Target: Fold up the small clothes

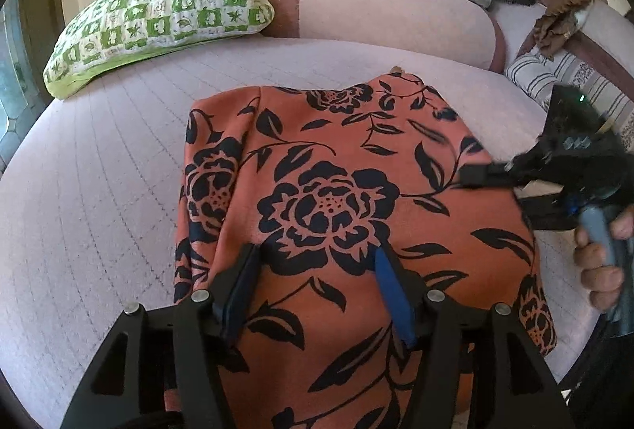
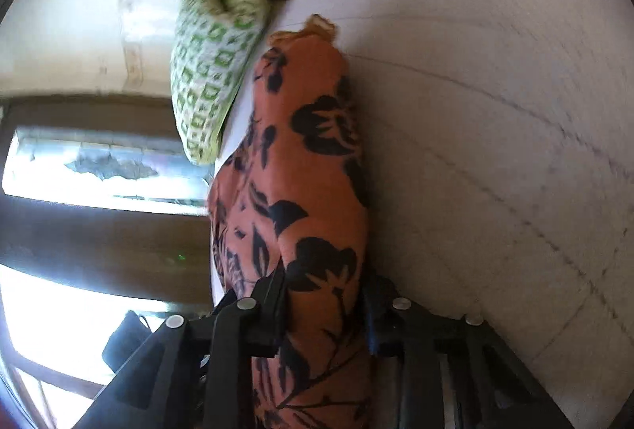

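Both tongs meet our orange floral garment [image 1: 337,191] on the pink bed [image 1: 99,191]: left gripper [image 1: 315,258] spread above it, right gripper [image 2: 323,294] apparently pinching its side edge. Mid-fold, we judge; next, carry that edge across.

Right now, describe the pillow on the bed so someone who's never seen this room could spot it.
Start at the pale pink quilted bed. At its far left corner, beyond the orange floral garment, the pillow leans against a pink bolster. Its green-and-white checked leaf print is the only green there.
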